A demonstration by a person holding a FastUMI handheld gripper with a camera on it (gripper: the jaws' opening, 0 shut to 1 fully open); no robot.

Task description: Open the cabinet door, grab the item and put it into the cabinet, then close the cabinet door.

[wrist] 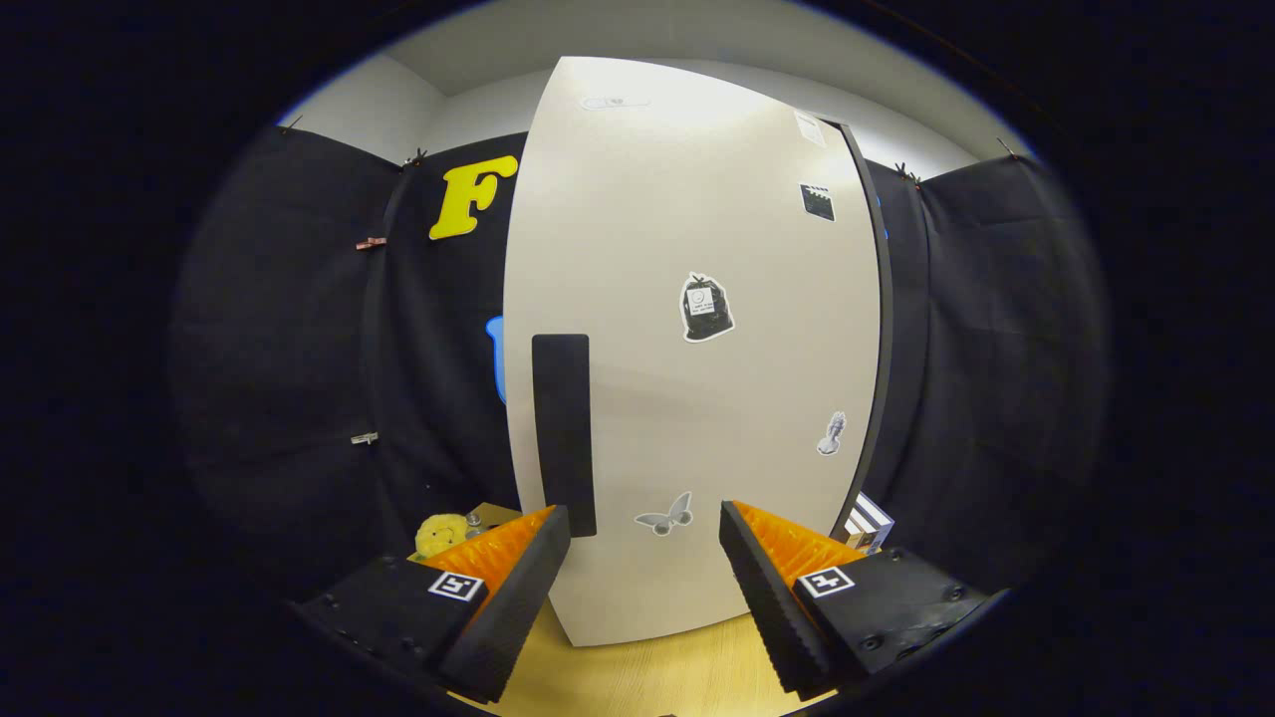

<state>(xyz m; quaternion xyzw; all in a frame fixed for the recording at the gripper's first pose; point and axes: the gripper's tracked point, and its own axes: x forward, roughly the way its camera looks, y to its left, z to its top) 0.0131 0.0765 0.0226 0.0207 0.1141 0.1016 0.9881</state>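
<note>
Facing cabinet door (697, 349), shut, w/ dark vertical handle (564, 433) near its left edge. Gripper (645, 543) wide open, nothing held; left finger tip just below handle. Yellow plush item (439, 534) on wooden tabletop (647, 677), left of cabinet, beyond left finger.

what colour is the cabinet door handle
Black, a tall strip on the white door; handle clearest in the gripper view.
</note>
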